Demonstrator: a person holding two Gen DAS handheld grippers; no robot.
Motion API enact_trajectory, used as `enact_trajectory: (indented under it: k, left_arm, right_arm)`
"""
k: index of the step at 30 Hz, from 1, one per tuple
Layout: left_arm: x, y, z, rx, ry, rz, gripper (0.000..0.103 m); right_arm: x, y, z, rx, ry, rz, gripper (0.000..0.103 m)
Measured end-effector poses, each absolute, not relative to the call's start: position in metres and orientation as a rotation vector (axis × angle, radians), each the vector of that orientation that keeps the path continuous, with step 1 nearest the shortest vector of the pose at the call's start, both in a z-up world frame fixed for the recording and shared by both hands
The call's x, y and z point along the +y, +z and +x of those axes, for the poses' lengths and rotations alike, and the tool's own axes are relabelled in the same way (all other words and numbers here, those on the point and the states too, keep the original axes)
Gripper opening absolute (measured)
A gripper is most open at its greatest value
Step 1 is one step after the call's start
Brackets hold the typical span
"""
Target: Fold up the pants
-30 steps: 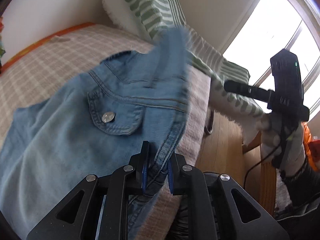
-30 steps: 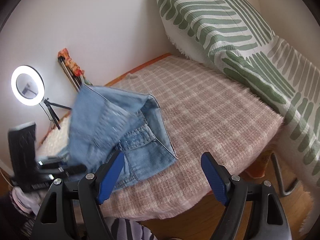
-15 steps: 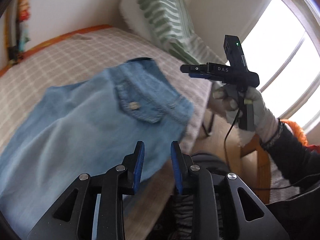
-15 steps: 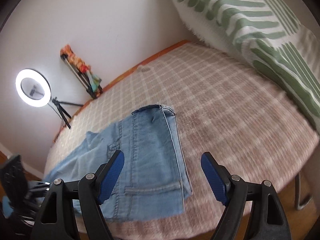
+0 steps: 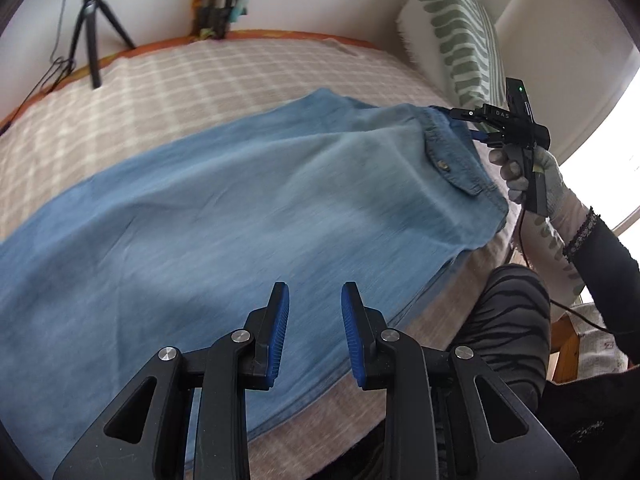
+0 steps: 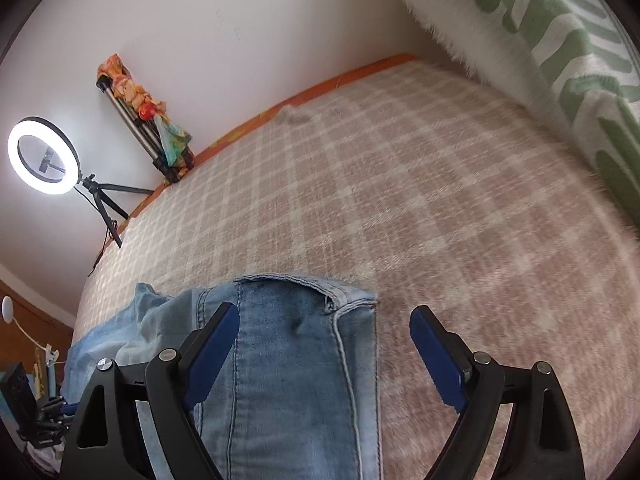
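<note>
The light blue denim pants (image 5: 224,216) lie spread along the near edge of the bed, on its beige-and-white checked blanket (image 5: 168,80). They look doubled lengthwise, 1 leg stacked on the other, since 2 layers of hem edge show at the near edge of the bed in the left wrist view. The waistband and a buttoned back pocket sit at the right end of the cloth, toward the green-and-white striped cushion (image 5: 460,36).

The left gripper (image 5: 312,324) hangs over the middle of the pants with its blue pads a narrow gap apart; nothing is between them and they touch no cloth. The right gripper (image 6: 324,352) has its jaws spread wide, and they have just been opening further. The waistband corner lies below and between its pads, but neither pad presses on it. In the left wrist view the same gripper, held in a gloved hand (image 5: 524,176), sits just beside that waistband corner.

As a judgement: the first, lengthwise fold appears done and laid flat, and both tools are free of the cloth. Still left are the crosswise folds, bringing the leg ends toward the waist, most likely 1 or 2 of them. The leg ends run out of view to the left, so I cannot tell how neatly they line up.
</note>
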State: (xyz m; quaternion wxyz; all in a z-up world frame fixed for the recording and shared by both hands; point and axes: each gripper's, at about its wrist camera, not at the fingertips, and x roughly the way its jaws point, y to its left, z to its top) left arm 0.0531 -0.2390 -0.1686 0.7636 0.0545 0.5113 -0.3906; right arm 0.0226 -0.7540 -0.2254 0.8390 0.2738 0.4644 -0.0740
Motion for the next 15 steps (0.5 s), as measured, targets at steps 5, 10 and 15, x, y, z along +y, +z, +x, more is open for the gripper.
enact_trajectory:
  k: [5,10,15]
  left_arm:
    - [-0.227,-0.186,0.051,1.135,-0.822,0.125,0.025]
    - [-0.224,-0.194,0.049,1.150,-0.822,0.128,0.025]
    - [-0.221,-0.197,0.044,1.137,-0.834,0.140,0.025]
  right_arm:
    - [-0.736,-0.234,0.036,1.020,-0.065,0.576,0.046]
    - [-0.713,-0.209,0.042,1.028,-0.073,0.462,0.007]
    - [-0.714,-0.155,0.046,0.965,-0.104,0.328,0.001]
